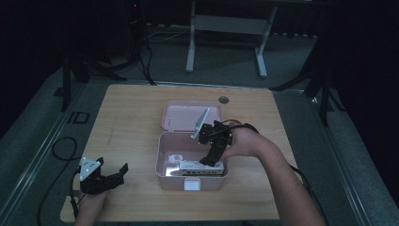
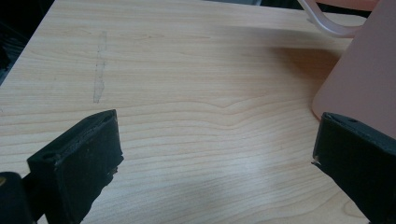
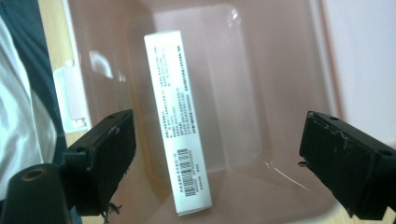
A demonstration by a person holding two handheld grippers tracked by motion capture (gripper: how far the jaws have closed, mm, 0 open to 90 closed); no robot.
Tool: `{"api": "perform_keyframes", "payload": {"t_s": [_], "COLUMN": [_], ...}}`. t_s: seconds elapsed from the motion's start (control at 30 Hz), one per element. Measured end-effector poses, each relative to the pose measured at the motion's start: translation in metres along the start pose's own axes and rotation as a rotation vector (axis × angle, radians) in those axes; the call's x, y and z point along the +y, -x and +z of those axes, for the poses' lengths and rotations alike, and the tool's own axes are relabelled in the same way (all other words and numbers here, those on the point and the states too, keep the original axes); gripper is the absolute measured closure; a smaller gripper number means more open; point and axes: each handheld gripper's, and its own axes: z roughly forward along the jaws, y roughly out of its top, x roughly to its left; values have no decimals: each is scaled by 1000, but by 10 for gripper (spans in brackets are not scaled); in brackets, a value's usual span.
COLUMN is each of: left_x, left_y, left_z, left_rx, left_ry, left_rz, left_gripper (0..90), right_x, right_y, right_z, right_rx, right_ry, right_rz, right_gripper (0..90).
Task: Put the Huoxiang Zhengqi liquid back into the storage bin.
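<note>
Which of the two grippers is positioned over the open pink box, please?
The right gripper: it hangs over the pink box, above the white carton; the left gripper is over bare table.

A box (image 1: 162,162) sat near the middle of the bench (image 1: 131,117), its opened lid (image 1: 175,115) lying behind it, toward the far edge. Inside the box a long carton (image 3: 176,121) lay flat on the floor along the near wall, beneath the right gripper (image 1: 211,160). The left gripper (image 1: 110,179) rested on the bench to the left of the box, near the front edge.
</note>
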Motion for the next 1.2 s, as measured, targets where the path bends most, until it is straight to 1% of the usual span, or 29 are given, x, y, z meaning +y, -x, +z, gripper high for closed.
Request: {"api": "perform_keyframes", "payload": {"t_s": [0.1,0.2,0.23,0.27,0.3,0.33,0.37,0.4,0.43,0.5,0.57,0.63,0.67,0.7,0.83,0.87,0.9,0.93,1.03,1.13,1.17,1.2], "left_x": [0,0,0,0,0,0,0,0,0,0,0,0,0,0,0,0,0,0,0,0,0,0], "left_y": [0,0,0,0,0,0,0,1,1,1,1,1,1,1,1,2,2,2,2,2,2,2], "left_z": [0,0,0,0,0,0,0,0,0,0,0,0,1,0,0,1,1,1,0,1,1,1], "left_rx": [0,0,0,0,1,0,1,2,2,2,2,3,3,3,2,2,1,1,1,1,0,1], "left_ry": [0,0,0,0,-1,-2,-2,-3,-4,-3,-3,-3,-4,-3,-2,-2,-1,-3,-4,-6,-7,-7], "left_rz": [0,-1,-1,-1,0,0,0,1,2,1,1,1,1,0,1,-1,-3,-1,2,5,5,6], "left_gripper": [14,14,14,14,14,14,14,14,14,14,14,14,14,14,14,14,14,14,14,14,14,14], "right_x": [-9,-22,-31,-31,-36,-46,-52,-52,-57,-66,-76,-84,-92,-92,-106,-115,-115,-119,-131,-143,-150,-150], "right_y": [1,2,3,3,4,5,6,6,7,8,9,9,9,9,8,7,7,7,7,6,5,5], "right_z": [-10,-19,-23,-23,-24,-27,-29,-29,-30,-31,-32,-32,-31,-31,-31,-31,-31,-31,-31,-31,-30,-30], "right_rx": [-13,-45,-66,-66,-75,-93,-100,-100,-102,-129,-145,-157,-168,-168,-182,-197,-197,-201,-225,-240,-248,-248], "right_ry": [62,114,147,147,165,195,215,215,233,250,274,292,301,301,336,354,354,359,385,397,398,398], "right_rz": [26,71,100,100,120,157,180,180,202,240,287,319,342,342,395,421,421,432,475,523,545,545], "right_gripper": [108,108,108,108,108,109,108,108,108,108,108,108,108,108,108,108,108,108,108,108,108,108]}}
